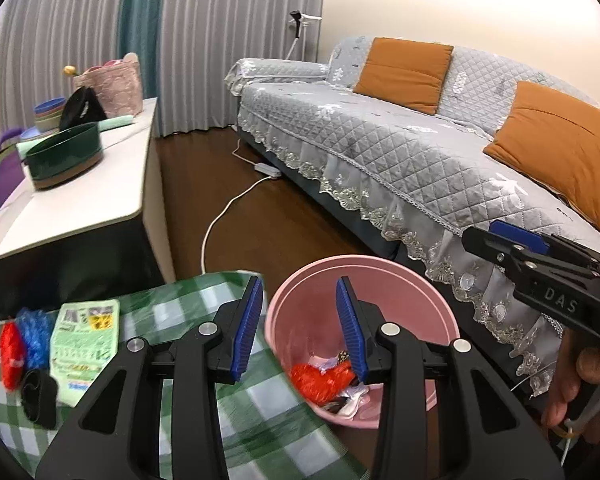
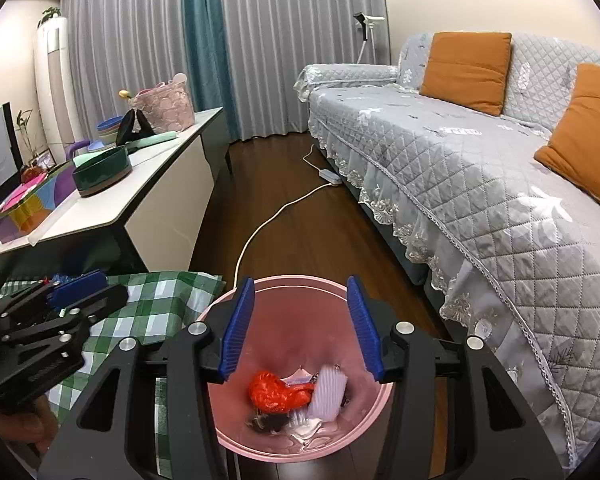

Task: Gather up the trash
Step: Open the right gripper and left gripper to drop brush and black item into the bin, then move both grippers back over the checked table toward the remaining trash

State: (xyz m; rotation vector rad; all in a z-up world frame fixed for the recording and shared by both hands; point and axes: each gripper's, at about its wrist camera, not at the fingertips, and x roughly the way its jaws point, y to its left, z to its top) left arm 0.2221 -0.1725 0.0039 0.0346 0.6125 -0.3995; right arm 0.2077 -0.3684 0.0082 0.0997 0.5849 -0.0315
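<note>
A pink trash bin (image 1: 436, 312) stands on the floor beside the green checked tablecloth (image 1: 180, 304); it also shows in the right wrist view (image 2: 284, 292). Inside lie a red mesh wad (image 2: 276, 394), a white ribbed piece (image 2: 328, 398), blurred, and other scraps. My right gripper (image 2: 300, 324) is open and empty directly above the bin. My left gripper (image 1: 300, 328) is open and empty over the cloth's edge and the bin's left rim. On the cloth lie a red wad (image 1: 11, 354), a blue wad (image 1: 36, 336), a green packet (image 1: 85, 344) and a black item (image 1: 39, 398).
A grey quilted sofa (image 1: 400, 152) with orange cushions (image 1: 404, 72) runs along the right. A white cable and power strip (image 1: 266, 169) cross the wooden floor. A white side table (image 1: 80, 196) at left holds a dark green round box (image 1: 62, 156), bowls and a pink basket (image 1: 112, 88).
</note>
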